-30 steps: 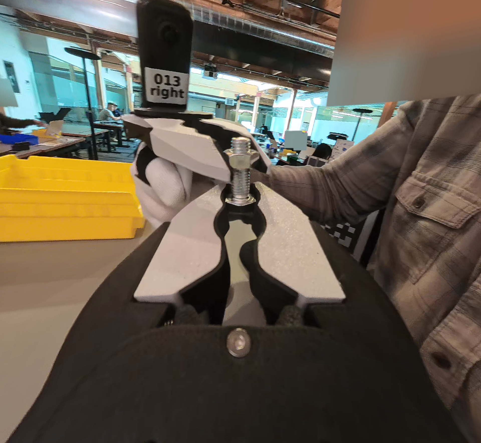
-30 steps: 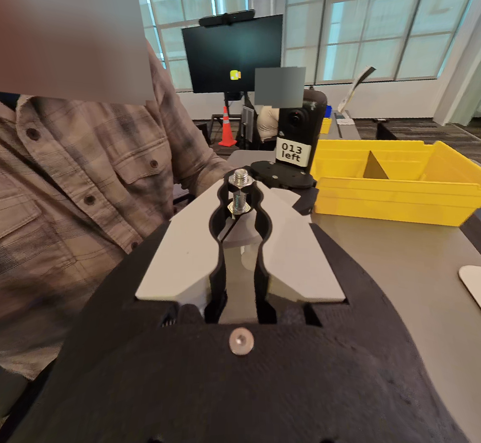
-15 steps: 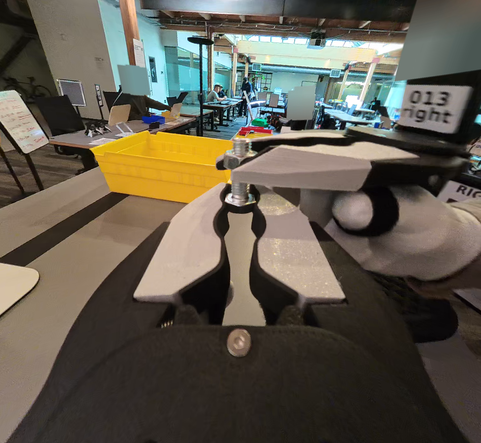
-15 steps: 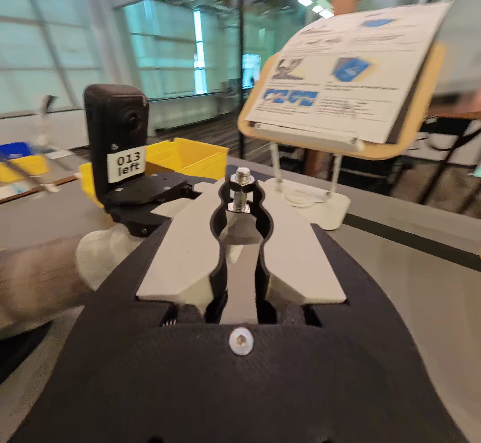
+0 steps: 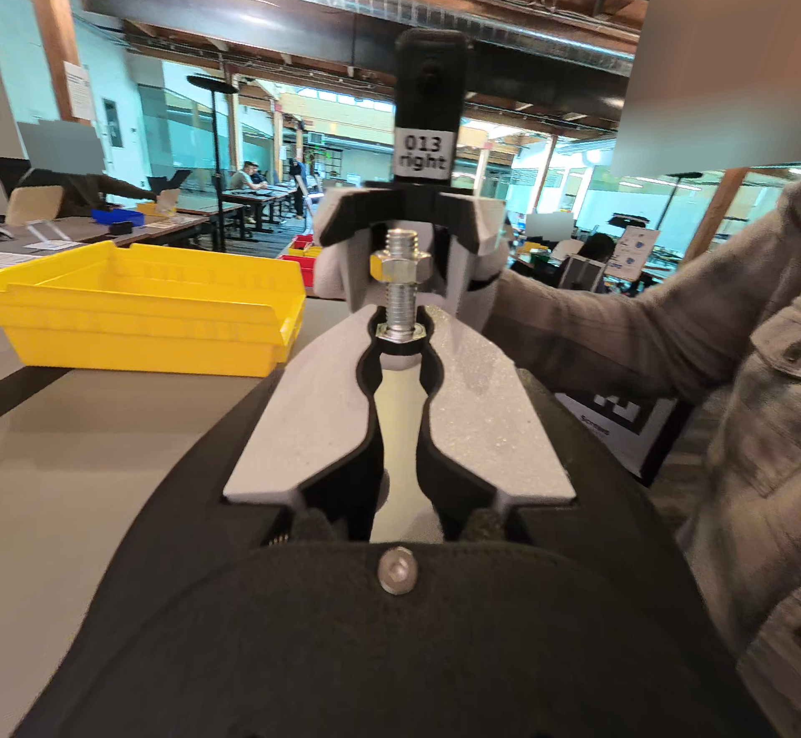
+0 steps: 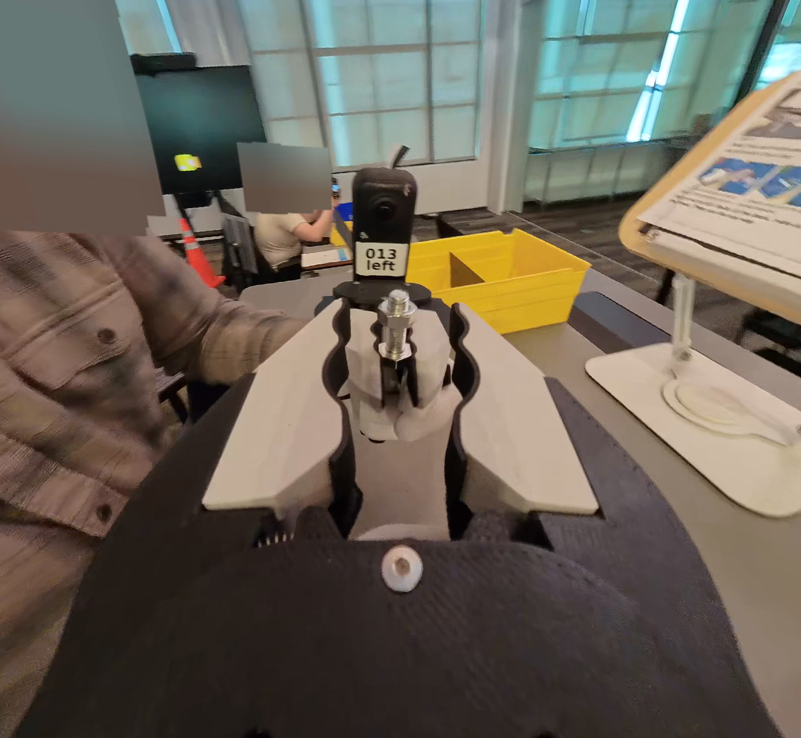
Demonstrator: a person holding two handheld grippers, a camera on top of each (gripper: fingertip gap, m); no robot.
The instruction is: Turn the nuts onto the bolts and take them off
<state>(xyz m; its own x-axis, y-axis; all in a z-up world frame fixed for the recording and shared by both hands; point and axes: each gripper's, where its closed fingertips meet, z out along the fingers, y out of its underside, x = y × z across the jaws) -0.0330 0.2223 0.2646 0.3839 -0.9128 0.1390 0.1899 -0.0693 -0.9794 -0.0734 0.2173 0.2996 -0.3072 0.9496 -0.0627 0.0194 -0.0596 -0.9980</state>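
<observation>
**Bolt clamped by the left tool, nut flanked by the opened right tool**

In the left wrist view, a yellow bin [image 5: 143, 310] is seen at the left on the grey desk [image 5: 86, 435], with red bins [image 5: 299, 251] farther back on the floor. In the middle, the left tool [image 5: 399, 338] is closed on the hexagonal head of a steel bolt [image 5: 401, 305], which is held upright with its threaded end pointing up. A hex nut [image 5: 401, 269] is threaded partway down the shank, near the upper end and well clear of the head. The right tool [image 5: 407, 249] is faced from beyond the bolt; its fingers [image 5: 459, 266] are spread to either side of the nut, and no contact with the nut can be made out. A white glove is seen behind those fingers, and a plaid sleeve [image 5: 607, 340] extends to the right.

In the right wrist view, the plaid shirt [image 6: 86, 349] fills the left side. An orange cone [image 6: 197, 256] stands on the floor behind it. In the middle, the right tool [image 6: 401, 327] is seen open, its fingers [image 6: 299, 370] standing apart from the bolt [image 6: 395, 334] and nut [image 6: 396, 318] between them. The left tool [image 6: 395, 364] is seen beyond, clamped on the bolt head, with a white-gloved hand [image 6: 390, 418] below it. The divided yellow bin [image 6: 498, 279] lies behind on the desk [image 6: 650, 544], and at the right a white stand [image 6: 693, 414] carries a board with printed sheets [image 6: 737, 197]
</observation>
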